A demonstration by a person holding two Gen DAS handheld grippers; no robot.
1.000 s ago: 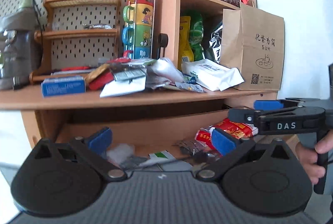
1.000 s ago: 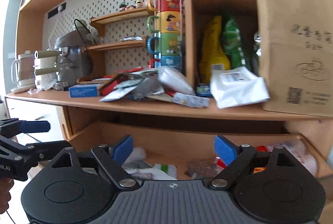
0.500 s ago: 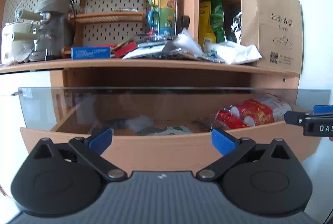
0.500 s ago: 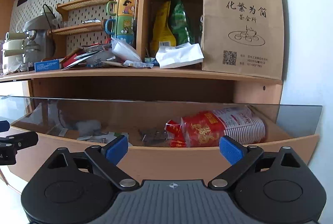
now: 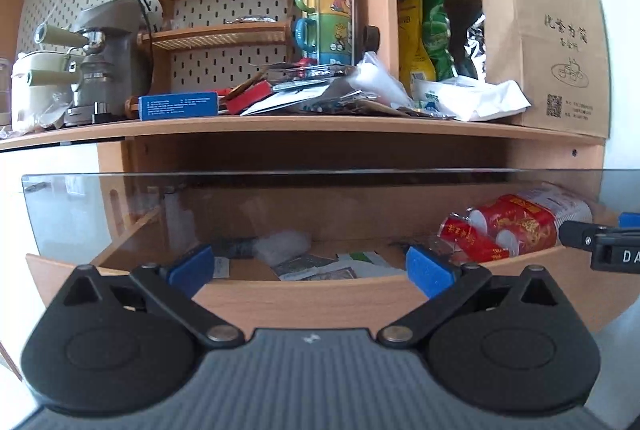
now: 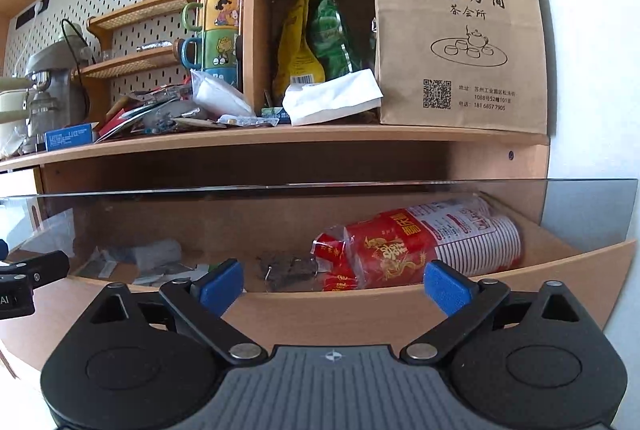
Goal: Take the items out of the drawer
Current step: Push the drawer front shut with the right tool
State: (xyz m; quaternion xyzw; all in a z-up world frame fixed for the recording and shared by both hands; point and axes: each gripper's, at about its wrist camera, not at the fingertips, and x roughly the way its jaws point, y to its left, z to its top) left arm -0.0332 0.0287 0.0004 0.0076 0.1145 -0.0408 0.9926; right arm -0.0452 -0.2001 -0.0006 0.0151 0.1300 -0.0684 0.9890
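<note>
Open drawer (image 6: 360, 306), both tools spread, empty

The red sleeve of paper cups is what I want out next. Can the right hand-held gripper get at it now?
Probably not head-on: the right hand-held gripper, open, faces the drawer's glass front, with the red sleeve of paper cups behind it. Over the top edge looks free.

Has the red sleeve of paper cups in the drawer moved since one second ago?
Cannot tell. The red sleeve of paper cups lies at the right end of the wooden drawer as before, but both cameras pulled back, so small shifts are hidden.
</note>
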